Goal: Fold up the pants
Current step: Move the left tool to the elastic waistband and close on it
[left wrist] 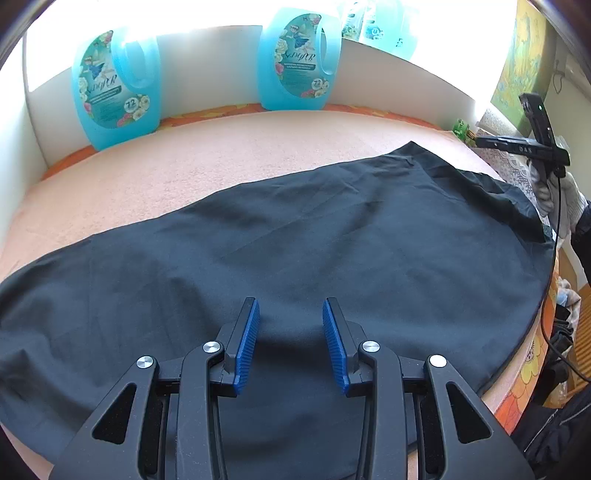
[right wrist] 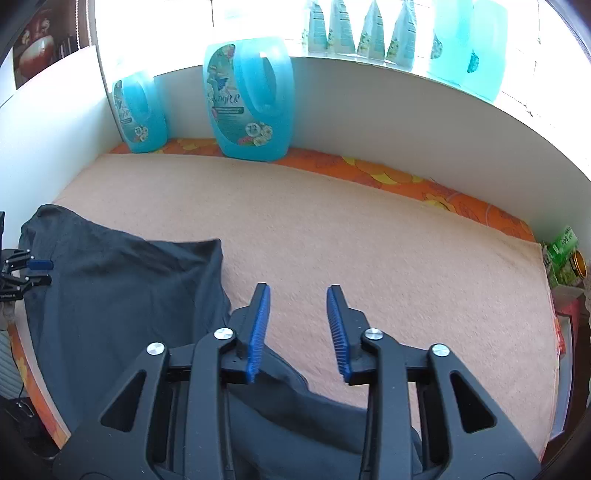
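Pants (left wrist: 295, 236) lay long-axis left-right under left gripper (left wrist: 291, 341), jaws part-open, empty; right gripper (right wrist: 298, 332) (jaws apart, empty) probably just past their right end.

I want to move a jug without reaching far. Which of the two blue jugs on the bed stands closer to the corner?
The left jug, tucked into the corner where the white walls meet. The other jug stands further right along the back wall.

Bright window (right wrist: 184, 22), white wall (right wrist: 369, 107), maybe 2 pics.
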